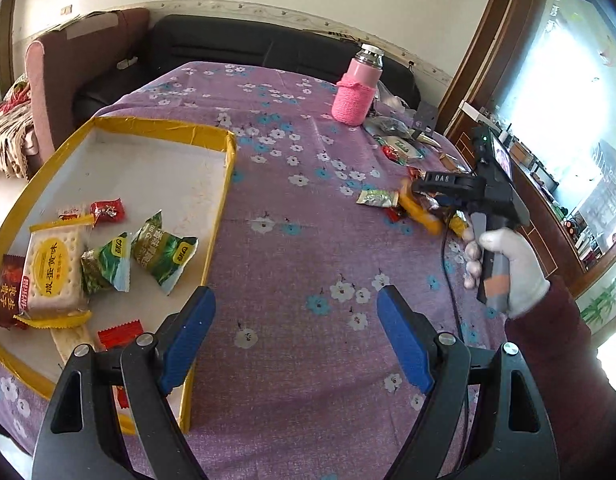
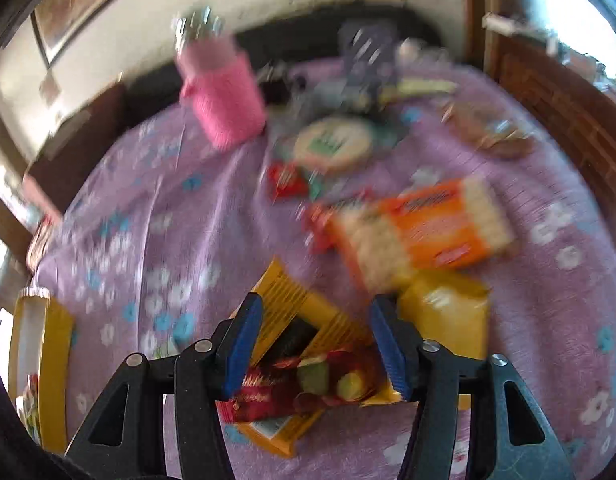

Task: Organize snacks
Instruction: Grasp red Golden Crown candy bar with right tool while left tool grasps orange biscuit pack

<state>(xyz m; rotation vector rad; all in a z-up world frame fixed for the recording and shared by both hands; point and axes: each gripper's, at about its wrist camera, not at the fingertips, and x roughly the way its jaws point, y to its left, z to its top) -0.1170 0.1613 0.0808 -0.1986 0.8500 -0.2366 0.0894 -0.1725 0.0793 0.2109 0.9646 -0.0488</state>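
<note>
Here, we work over a table under a purple flowered cloth (image 1: 291, 272), with a shallow yellow-edged tray (image 1: 223, 184) on its left side and a loose pile of snacks on its right. The tray already holds a cracker pack (image 1: 53, 268), two green packets (image 1: 163, 252) and some small red sweets (image 1: 107, 211), so we judge the sorting partly done. A pink knit-covered bottle (image 1: 358, 90) stands upright at the far side, beyond the pile.

Our left gripper (image 1: 295, 328) hovers near the tray's right wall, fingers spread wide and holding nothing. Our right gripper (image 2: 314, 344) is low over the pile, fingers apart, straddling a yellow wrapper (image 2: 291, 304) that lies over a red packet (image 2: 263, 396); we cannot tell whether the pads touch it yet. An orange cracker pack (image 2: 424, 228) lies just beyond.

The risks, as we judge them: the right view is heavily blurred, which suggests fast motion, and closing at that pace could pinch two overlapping wrappers at once or only a slippery foil edge, dropping a snack short of the tray. Pushing down could crush crackers or drag the cloth. A wide carry to the left might clip the tray's low wall or our idle left gripper parked beside it.
</note>
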